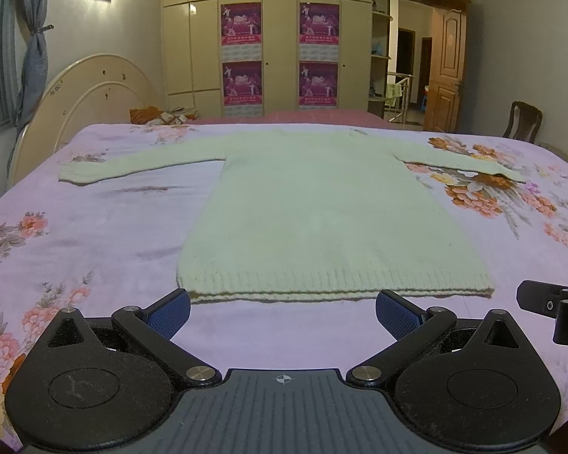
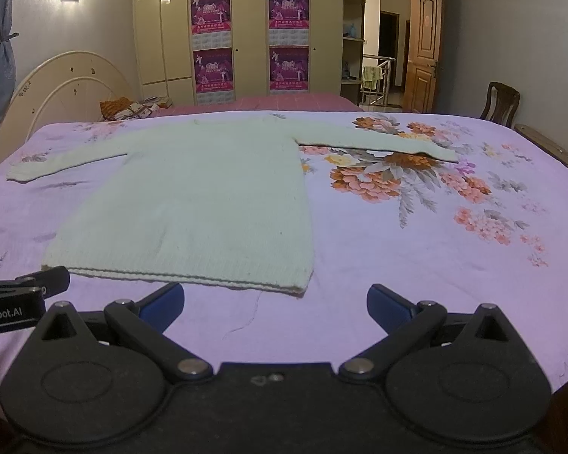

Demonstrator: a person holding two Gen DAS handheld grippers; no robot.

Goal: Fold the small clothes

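Cut off at the 3 o'clock edge of the left wrist view: the right gripper (image 1: 556,308), only a black bracket showing, fingertips out of frame. Likewise clipped at 9 o'clock in the right wrist view: the left gripper (image 2: 22,295), its printed label losing its first letters. Too small to read: text on the purple posters (image 2: 211,13). Blurred beyond telling: the patterned bundle (image 1: 163,115) near the headboard.

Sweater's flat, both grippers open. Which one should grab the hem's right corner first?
Right, probably. The right gripper has the sweater hem's right corner just ahead between its open fingers; the left gripper faces mid-hem.
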